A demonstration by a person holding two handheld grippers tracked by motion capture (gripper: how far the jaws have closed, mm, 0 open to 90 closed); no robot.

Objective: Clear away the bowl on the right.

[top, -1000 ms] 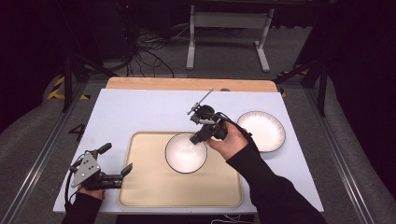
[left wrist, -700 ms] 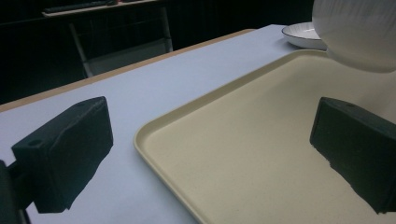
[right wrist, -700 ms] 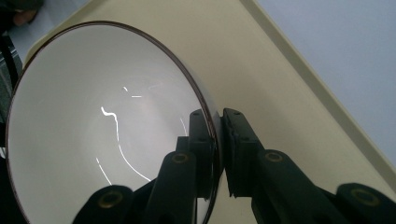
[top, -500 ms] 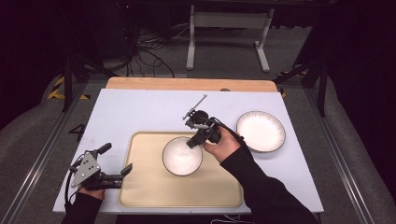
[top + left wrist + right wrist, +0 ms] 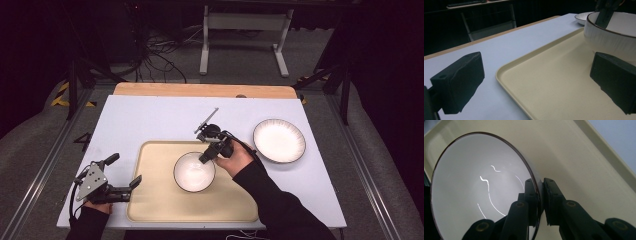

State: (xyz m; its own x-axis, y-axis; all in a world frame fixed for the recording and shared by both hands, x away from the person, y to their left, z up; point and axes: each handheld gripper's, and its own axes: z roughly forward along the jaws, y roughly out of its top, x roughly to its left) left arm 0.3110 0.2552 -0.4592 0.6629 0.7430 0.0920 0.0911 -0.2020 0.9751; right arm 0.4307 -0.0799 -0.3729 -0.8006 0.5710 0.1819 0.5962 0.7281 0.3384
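Observation:
A white bowl (image 5: 194,171) with a dark rim is over the beige tray (image 5: 160,200), at its upper middle. My right gripper (image 5: 206,156) is shut on the bowl's rim; one jaw is inside the bowl (image 5: 481,195) and one outside its wall. Whether the bowl rests on the tray I cannot tell. At the table's front left my left gripper (image 5: 124,172) is open with nothing between its jaws, just off the tray's left edge. From the left gripper view the bowl (image 5: 609,32) shows at the far right above the tray (image 5: 544,82).
A white plate (image 5: 279,140) with a dark rim lies on the white tabletop (image 5: 150,120) to the right of the tray. A wooden strip runs along the table's far edge. Metal stand legs and cables are on the floor beyond.
My right hand has carried the bowl down and to the left over the tray. The left gripper has stayed where it was.

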